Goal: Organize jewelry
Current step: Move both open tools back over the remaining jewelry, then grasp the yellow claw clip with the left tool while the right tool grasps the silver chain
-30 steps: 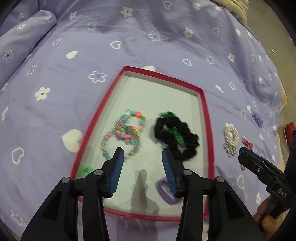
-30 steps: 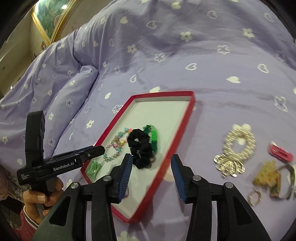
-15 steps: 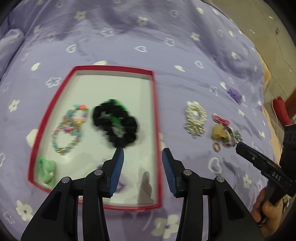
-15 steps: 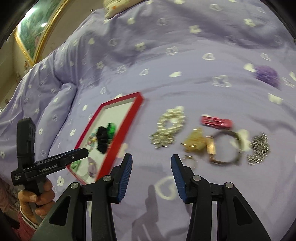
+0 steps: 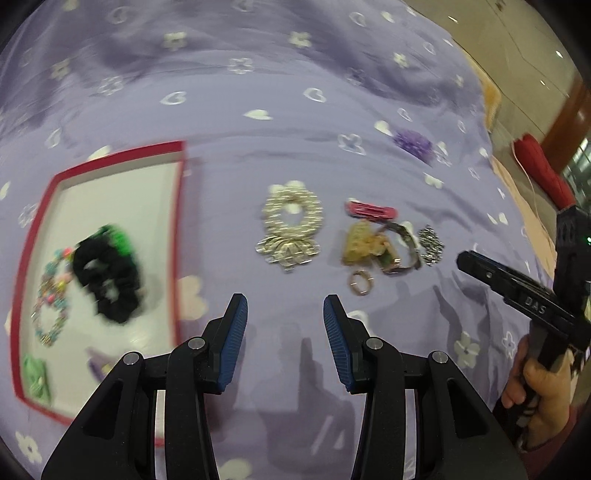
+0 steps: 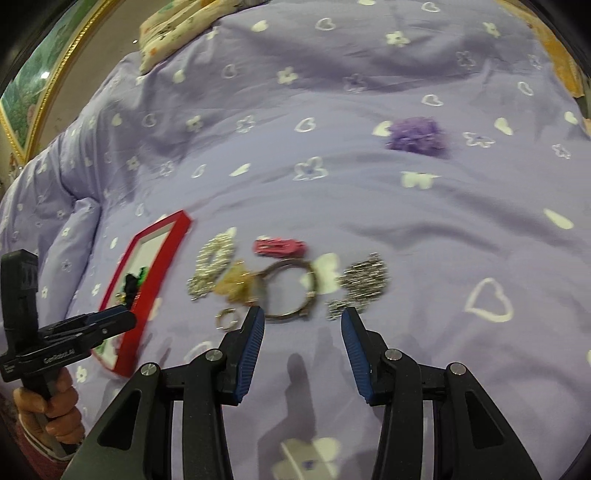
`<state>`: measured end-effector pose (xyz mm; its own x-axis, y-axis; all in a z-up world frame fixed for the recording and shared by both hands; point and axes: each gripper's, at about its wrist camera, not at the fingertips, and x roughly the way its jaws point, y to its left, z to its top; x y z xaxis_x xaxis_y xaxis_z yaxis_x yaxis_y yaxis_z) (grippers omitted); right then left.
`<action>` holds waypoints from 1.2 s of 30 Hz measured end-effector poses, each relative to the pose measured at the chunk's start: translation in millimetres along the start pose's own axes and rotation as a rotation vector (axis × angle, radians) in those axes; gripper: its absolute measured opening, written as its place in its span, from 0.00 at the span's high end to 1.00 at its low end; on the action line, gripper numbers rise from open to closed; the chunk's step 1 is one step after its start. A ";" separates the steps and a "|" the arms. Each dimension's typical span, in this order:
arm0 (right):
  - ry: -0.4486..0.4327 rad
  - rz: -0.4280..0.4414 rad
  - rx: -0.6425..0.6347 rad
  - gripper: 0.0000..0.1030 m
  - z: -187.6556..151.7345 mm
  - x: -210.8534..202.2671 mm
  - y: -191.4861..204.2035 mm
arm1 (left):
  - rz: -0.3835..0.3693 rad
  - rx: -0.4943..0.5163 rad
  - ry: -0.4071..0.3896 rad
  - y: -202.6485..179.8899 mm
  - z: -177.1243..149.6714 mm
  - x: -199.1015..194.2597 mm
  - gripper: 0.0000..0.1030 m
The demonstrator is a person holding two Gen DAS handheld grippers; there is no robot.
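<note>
A red-rimmed tray (image 5: 176, 229) lies at the left on the purple bedspread and holds a black scrunchie (image 5: 107, 278), a beaded bracelet (image 5: 50, 299) and a green item (image 5: 35, 376). Loose pieces lie right of it: a pearl scrunchie (image 5: 291, 221), a pink clip (image 5: 371, 210), a gold piece (image 5: 360, 243), a small ring (image 5: 360, 282), a bangle (image 6: 291, 291) and a silver cluster (image 6: 364, 280). My left gripper (image 5: 285, 325) is open and empty, just in front of the pearl scrunchie. My right gripper (image 6: 303, 334) is open and empty, just in front of the bangle.
A purple scrunchie (image 6: 419, 136) lies farther back on the bedspread. A patterned pillow (image 6: 177, 26) sits at the far edge. A gold-framed picture (image 6: 33, 81) is at the far left. A red object (image 5: 543, 166) lies off the bed at right.
Both grippers have swung to the right, away from the tray and toward the loose jewelry pile. Both stay open and empty.
</note>
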<state>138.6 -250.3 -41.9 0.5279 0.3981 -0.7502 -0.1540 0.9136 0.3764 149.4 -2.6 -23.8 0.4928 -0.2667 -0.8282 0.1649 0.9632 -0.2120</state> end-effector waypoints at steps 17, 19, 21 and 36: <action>0.093 -0.081 -0.104 0.54 10.5 49.3 -17.0 | -0.014 0.130 0.092 -59.4 32.8 82.8 0.60; 0.087 -0.080 -0.105 0.54 12.4 52.3 -16.4 | -0.010 0.131 0.096 -60.1 34.5 88.4 0.60; 0.084 -0.079 -0.098 0.57 13.8 54.8 -17.7 | -0.012 0.128 0.093 -59.7 36.3 91.3 0.60; 0.075 -0.056 -0.076 0.87 17.2 56.7 -16.7 | -0.037 0.075 0.024 -36.8 28.3 59.0 0.74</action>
<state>185.5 -244.4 -81.4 0.4740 0.3492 -0.8084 -0.1910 0.9369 0.2927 196.6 -54.7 -50.2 0.4644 -0.3005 -0.8331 0.2467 0.9473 -0.2043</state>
